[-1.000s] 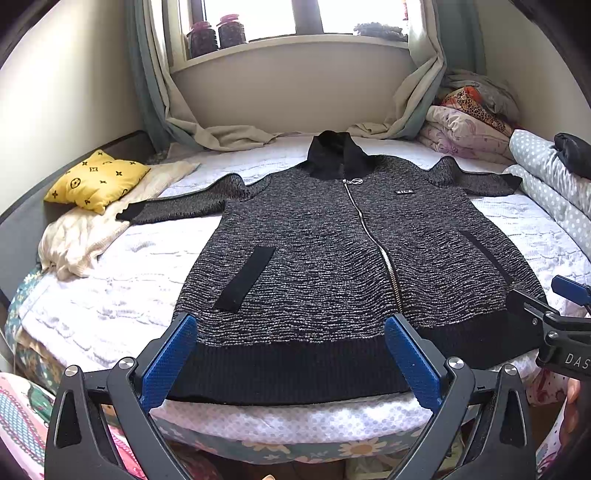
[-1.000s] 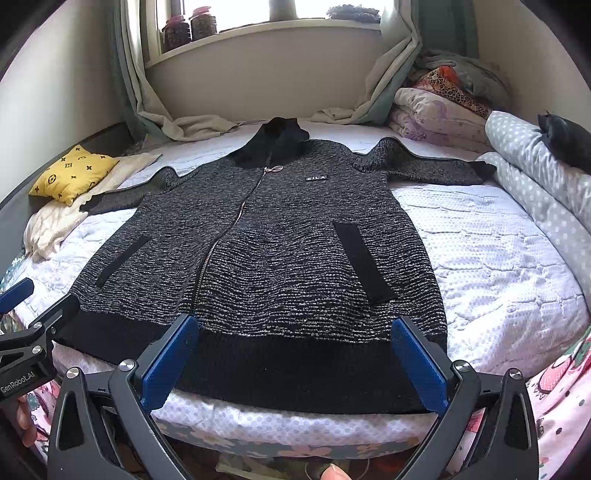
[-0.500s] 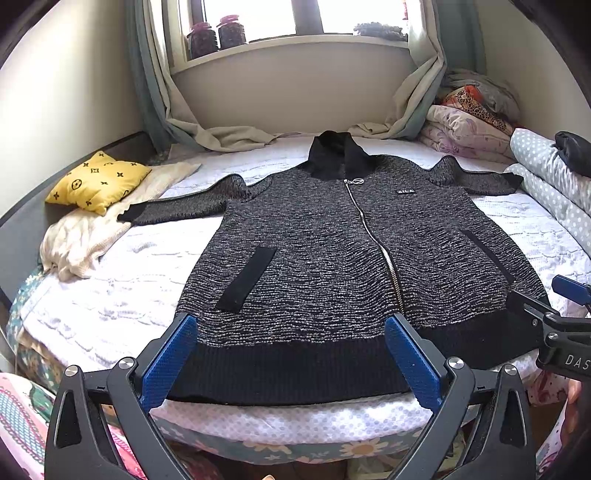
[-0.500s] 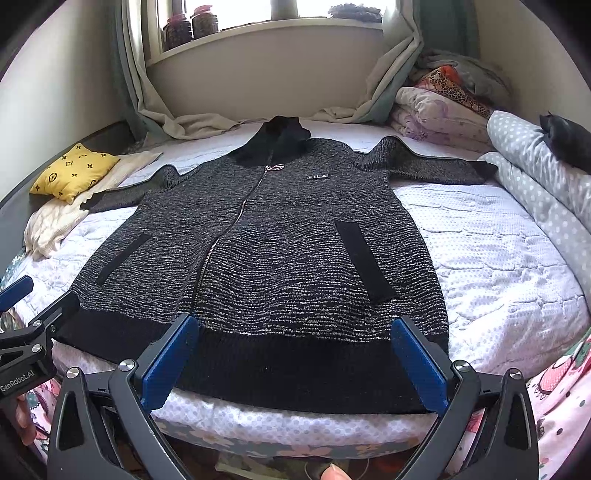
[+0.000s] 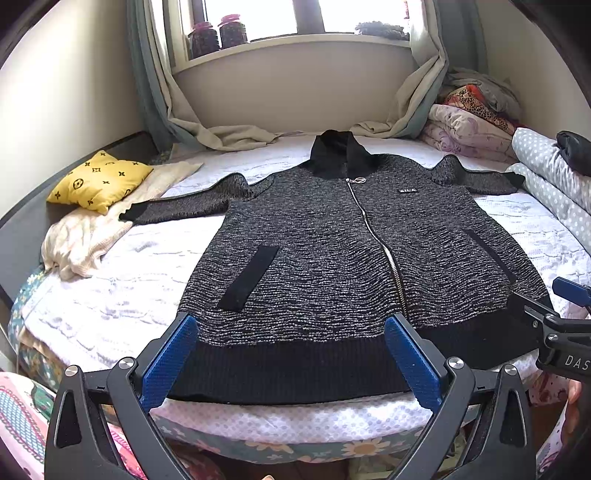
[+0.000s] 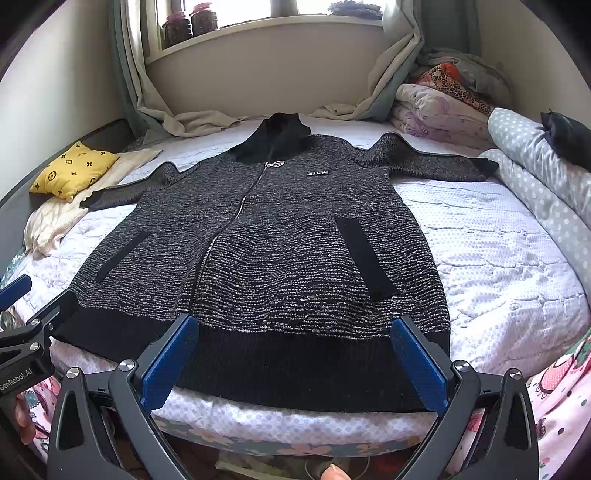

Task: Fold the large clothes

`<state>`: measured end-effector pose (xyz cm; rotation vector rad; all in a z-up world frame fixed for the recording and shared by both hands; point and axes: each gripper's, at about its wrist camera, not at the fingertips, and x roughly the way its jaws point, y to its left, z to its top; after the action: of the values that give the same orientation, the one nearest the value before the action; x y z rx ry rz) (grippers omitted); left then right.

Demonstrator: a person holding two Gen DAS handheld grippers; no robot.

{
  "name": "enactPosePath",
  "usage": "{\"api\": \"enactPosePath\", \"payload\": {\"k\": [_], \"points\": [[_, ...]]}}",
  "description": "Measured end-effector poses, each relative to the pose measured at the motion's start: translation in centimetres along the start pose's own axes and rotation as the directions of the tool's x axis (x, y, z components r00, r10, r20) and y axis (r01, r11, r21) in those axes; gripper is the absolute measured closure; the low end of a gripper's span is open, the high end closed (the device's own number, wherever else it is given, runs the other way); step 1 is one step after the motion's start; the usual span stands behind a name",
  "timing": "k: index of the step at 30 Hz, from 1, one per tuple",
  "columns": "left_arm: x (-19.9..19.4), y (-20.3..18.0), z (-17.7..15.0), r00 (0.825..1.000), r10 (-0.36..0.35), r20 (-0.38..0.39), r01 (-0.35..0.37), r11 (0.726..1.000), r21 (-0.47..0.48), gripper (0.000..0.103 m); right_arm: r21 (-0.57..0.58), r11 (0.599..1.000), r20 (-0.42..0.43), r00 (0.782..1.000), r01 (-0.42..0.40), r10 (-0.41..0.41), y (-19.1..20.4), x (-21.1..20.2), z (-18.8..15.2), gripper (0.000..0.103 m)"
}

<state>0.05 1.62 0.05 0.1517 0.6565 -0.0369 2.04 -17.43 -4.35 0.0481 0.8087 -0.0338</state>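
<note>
Left wrist view: the left tongs [image 5: 290,349] are released, both blue pads spread wide and gripping nothing, hovering over the hem at 6 o'clock. One grey-black zip cardigan [image 5: 351,258] lies flat on the bed [image 5: 122,280], collar toward 12 o'clock, two sleeves spread out. One yellow pillow [image 5: 99,181] sits at 10 o'clock, two jars [image 5: 218,35] on the sill. The right tongs [image 5: 565,314] edge in at 3 o'clock.

Right wrist view: the right tongs [image 6: 293,350] are likewise released and bare above the hem of the cardigan [image 6: 266,251]. The left tongs [image 6: 26,314] show at 9 o'clock.

Nothing has visibly shifted since a second ago.
</note>
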Motion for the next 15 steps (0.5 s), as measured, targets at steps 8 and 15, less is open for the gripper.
{"api": "enactPosePath", "payload": {"k": [8,15], "points": [[0.37,0.21,-0.15,1.0,0.001,-0.018,-0.001,1.0,0.0,0.0,0.004,1.0,-0.011,1.0,-0.005,0.005,-0.16,0.12,-0.07,0.0],[0.73,0.52,0.16,0.999,-0.02,-0.034,0.019,1.0,-0.025,0.0,0.009,1.0,-0.04,0.999,-0.014,0.014,-0.18,0.75,0.09,0.0]]}}
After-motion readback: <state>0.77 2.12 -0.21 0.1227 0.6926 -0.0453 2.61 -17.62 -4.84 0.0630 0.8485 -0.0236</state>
